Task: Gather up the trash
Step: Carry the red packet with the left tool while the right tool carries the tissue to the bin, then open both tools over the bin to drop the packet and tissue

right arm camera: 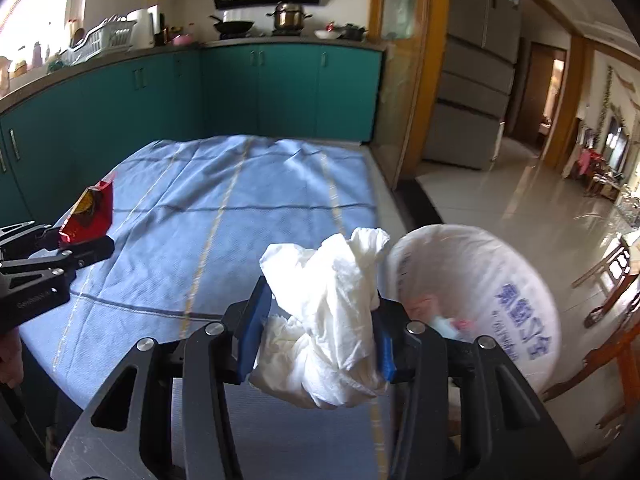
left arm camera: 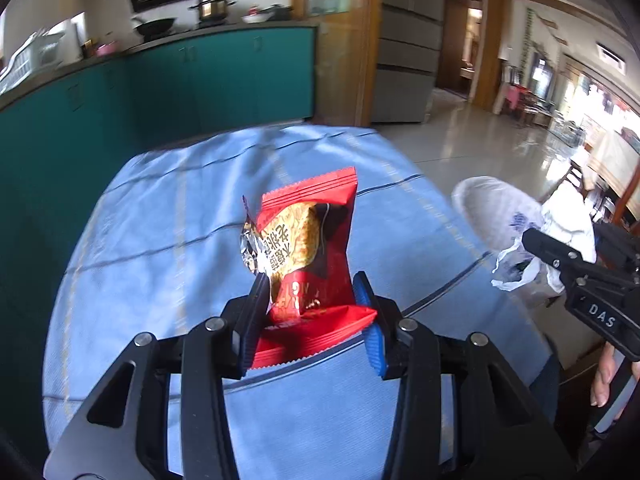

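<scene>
My left gripper (left arm camera: 310, 300) is shut on a red snack wrapper (left arm camera: 310, 248) with gold print and holds it above the blue tablecloth (left arm camera: 200, 216). It also shows at the left of the right wrist view (right arm camera: 90, 216). My right gripper (right arm camera: 320, 320) is shut on a crumpled white paper tissue (right arm camera: 332, 320), held beside the rim of a bin lined with a white plastic bag (right arm camera: 480, 292). In the left wrist view the right gripper (left arm camera: 560, 256) and the bag-lined bin (left arm camera: 496, 212) show at the right, off the table's edge.
The table with the blue cloth (right arm camera: 240, 208) fills the middle. Teal kitchen cabinets (right arm camera: 280, 88) with pots on the counter stand behind it. A wooden chair (right arm camera: 608, 332) stands on the tiled floor at the right, behind the bin.
</scene>
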`<state>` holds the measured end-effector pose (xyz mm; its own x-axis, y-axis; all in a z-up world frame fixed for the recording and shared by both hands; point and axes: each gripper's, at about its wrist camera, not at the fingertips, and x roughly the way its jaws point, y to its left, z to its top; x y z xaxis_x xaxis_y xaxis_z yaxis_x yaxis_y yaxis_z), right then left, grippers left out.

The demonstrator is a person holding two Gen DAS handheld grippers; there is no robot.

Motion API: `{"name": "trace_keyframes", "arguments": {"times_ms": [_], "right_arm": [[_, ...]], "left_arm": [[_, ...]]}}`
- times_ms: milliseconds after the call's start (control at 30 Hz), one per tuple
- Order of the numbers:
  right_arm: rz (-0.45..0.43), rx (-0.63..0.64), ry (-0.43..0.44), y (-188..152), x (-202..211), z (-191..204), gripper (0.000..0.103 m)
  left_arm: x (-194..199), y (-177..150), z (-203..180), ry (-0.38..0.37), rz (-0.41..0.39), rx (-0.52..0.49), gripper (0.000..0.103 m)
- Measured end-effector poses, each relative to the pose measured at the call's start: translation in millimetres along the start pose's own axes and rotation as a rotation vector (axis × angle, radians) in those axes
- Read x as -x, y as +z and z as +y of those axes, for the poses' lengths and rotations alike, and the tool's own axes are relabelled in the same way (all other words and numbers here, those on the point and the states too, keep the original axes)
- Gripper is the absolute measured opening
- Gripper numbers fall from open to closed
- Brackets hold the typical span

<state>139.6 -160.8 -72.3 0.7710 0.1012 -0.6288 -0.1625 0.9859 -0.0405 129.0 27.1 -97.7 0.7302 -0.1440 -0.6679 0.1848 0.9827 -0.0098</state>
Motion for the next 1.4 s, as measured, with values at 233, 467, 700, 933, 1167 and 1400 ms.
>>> {"name": "trace_keyframes", "arguments": {"times_ms": [233, 467, 700, 933, 1167, 1400], "right_arm": [[-0.027, -0.054, -0.106, -1, 21, -62, 0.046], [-0.015, -0.152, -0.183, -11, 18, -132, 0.046], [0.019, -0.272, -0.232, -24, -8, -187, 0.046], [0.059, -0.325, -0.258, -34, -32, -214, 0.046], [0.086, -0.352, -0.241, -40, -51, -224, 0.047], [0.067, -0.378, -0.212, -36, -49, -218, 0.075]], "left_arm": [[-22, 34, -75, -0.109, -0.011, -0.105, 0.044], [-55, 64, -145, -0.2, -0.016, -0.18, 0.044], [-101, 71, -209, -0.266, 0.026, -0.235, 0.044], [-136, 68, -252, -0.295, 0.068, -0.292, 0.045], [-146, 61, -259, -0.255, 0.046, -0.325, 0.073], [-121, 65, -220, -0.164, -0.007, -0.293, 0.085]]}}
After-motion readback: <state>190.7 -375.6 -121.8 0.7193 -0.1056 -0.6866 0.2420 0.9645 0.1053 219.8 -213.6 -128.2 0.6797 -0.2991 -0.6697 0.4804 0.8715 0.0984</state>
